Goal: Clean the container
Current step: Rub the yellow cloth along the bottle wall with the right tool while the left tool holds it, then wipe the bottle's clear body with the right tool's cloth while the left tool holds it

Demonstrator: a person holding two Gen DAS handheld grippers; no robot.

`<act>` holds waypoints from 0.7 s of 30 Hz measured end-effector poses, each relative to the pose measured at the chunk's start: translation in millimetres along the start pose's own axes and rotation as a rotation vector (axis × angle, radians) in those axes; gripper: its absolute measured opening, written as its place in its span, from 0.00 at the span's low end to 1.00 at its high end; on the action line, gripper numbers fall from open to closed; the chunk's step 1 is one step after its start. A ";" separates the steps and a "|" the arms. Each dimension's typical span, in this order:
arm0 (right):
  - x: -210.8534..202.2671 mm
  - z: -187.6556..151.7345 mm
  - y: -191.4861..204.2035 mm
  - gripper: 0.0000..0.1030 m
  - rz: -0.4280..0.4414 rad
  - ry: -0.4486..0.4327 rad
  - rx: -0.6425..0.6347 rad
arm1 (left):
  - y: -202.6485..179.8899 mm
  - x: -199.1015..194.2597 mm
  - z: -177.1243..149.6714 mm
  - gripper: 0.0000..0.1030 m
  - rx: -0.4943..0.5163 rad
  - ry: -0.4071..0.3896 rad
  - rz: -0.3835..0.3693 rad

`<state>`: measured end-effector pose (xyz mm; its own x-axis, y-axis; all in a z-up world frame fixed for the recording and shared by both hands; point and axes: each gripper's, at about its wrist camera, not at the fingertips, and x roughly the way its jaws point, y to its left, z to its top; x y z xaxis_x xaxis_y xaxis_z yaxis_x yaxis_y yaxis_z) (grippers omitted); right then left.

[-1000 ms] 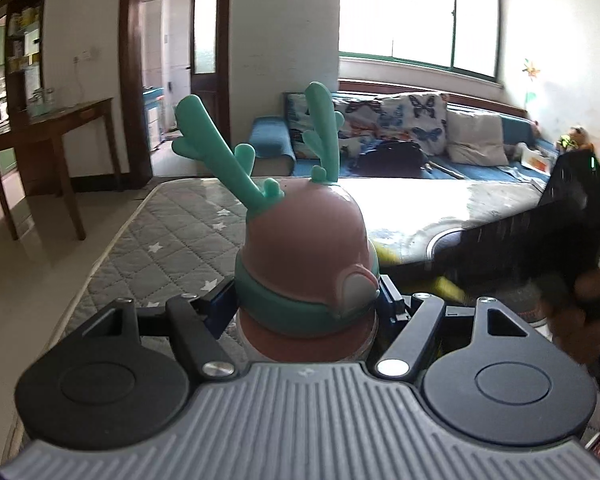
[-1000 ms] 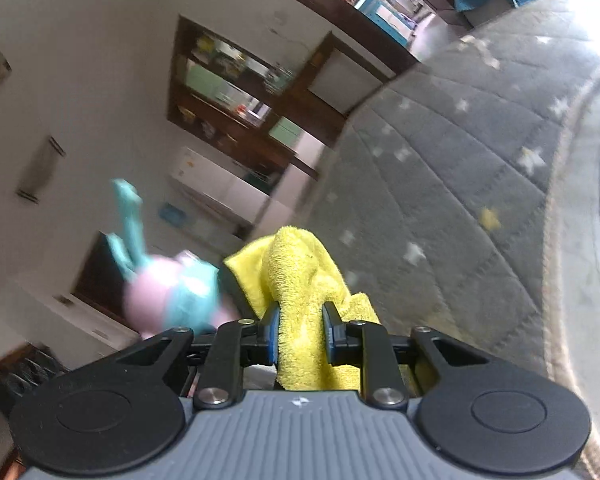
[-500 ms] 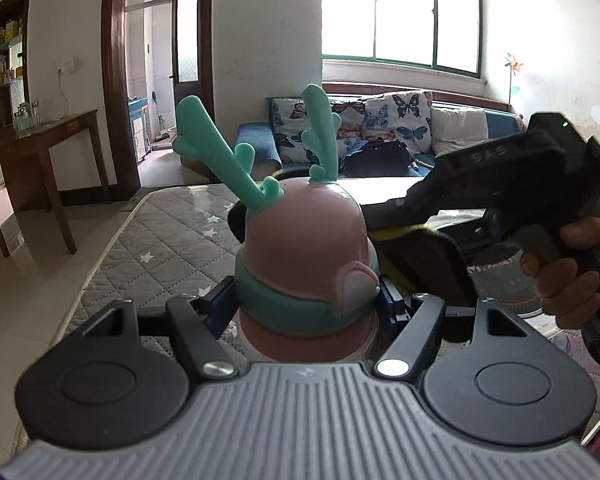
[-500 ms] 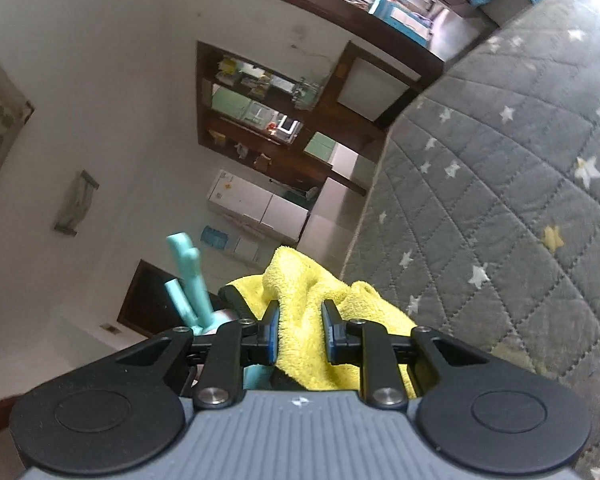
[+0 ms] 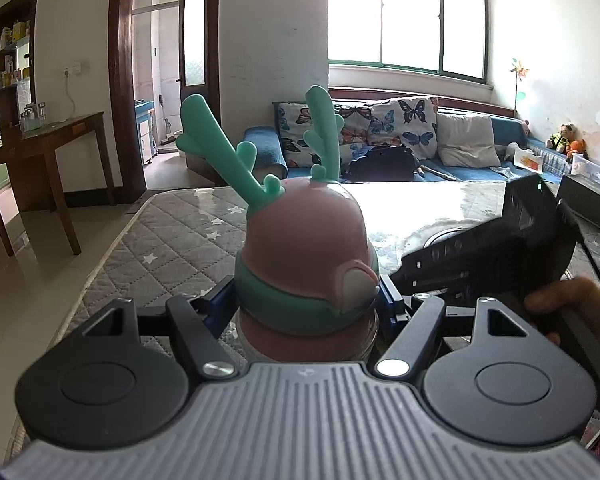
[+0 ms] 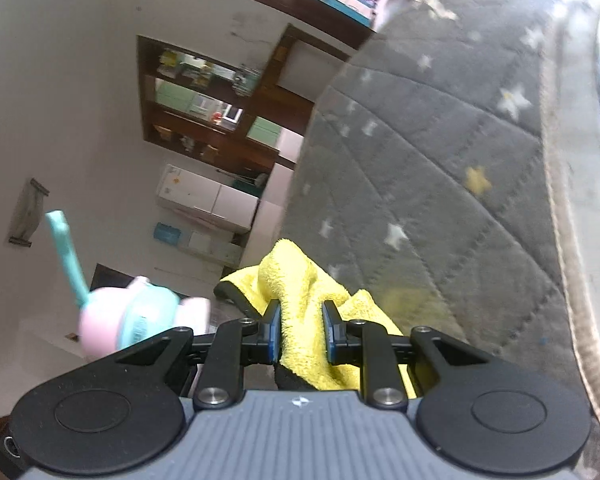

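While clamped, container (image 5: 306, 264), yellow cloth (image 6: 300, 312)

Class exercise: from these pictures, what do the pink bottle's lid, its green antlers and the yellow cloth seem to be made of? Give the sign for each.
Lid: probably hard plastic, smooth with a soft sheen.
Antlers: likely soft rubber or silicone, matte with rounded moulded tips; plastic is possible.
Cloth: looks like microfibre or terry, fuzzy looped pile, crumpled folds.

Left tool (image 5: 306, 312): ribbed grey housing at lower frame, two black round discs, black linkage arms with silver screws, blue pads. Right tool (image 6: 300, 330): same build; small diamond mark centred on housing.
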<state>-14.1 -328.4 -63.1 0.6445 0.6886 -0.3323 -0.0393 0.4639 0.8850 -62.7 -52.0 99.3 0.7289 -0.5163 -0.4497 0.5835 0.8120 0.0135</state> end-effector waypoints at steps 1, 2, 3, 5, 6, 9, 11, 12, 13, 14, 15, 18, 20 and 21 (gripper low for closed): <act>0.3 -1.6 -3.0 0.20 -0.005 0.002 0.005 | -0.3 0.3 0.0 0.69 -0.001 0.000 0.002; -0.2 -2.7 -3.3 0.19 -0.012 0.003 -0.001 | -0.8 0.1 0.1 0.69 -0.003 0.000 0.004; -0.7 -3.7 -3.0 0.19 -0.019 0.004 -0.011 | -1.8 -2.1 0.6 0.69 -0.006 0.001 0.007; -2.5 -5.5 -1.4 0.19 -0.041 0.006 -0.037 | -2.9 -3.9 1.6 0.69 -0.017 0.003 0.014; -4.2 -7.4 0.7 0.19 -0.051 0.007 -0.056 | -3.0 -3.7 2.0 0.69 -0.023 0.004 0.019; -10.3 -13.8 5.0 0.19 -0.074 0.011 -0.096 | -4.1 -4.0 3.0 0.70 -0.040 0.008 0.031; -17.9 -20.2 8.7 0.19 -0.081 0.016 -0.118 | -4.4 -3.4 4.6 0.70 -0.053 0.012 0.044; -20.7 -22.9 10.1 0.19 -0.079 0.019 -0.124 | -4.9 -3.1 5.2 0.70 -0.059 0.014 0.051; -23.2 -25.6 11.4 0.20 -0.076 0.023 -0.130 | -5.4 -2.8 5.8 0.70 -0.065 0.016 0.057; -26.5 -28.1 13.5 0.20 -0.073 0.025 -0.135 | -5.8 -2.4 6.5 0.70 -0.072 0.018 0.064; -29.5 -30.5 15.9 0.20 -0.068 0.027 -0.141 | -6.2 -2.0 7.6 0.70 -0.079 0.020 0.070; -36.8 -33.4 21.2 0.19 -0.037 0.024 -0.141 | -5.6 -0.6 11.3 0.70 -0.109 0.029 0.090; -42.3 -32.5 25.8 0.19 -0.006 0.014 -0.132 | -3.5 0.3 13.4 0.70 -0.133 0.035 0.100; -45.0 -31.9 28.1 0.19 0.009 0.009 -0.128 | -2.3 0.7 14.5 0.70 -0.145 0.038 0.104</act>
<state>-68.5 -328.6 -33.8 0.6371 0.6977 -0.3275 -0.1426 0.5243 0.8395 -58.3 -58.1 111.9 0.7669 -0.4194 -0.4858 0.4462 0.8925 -0.0663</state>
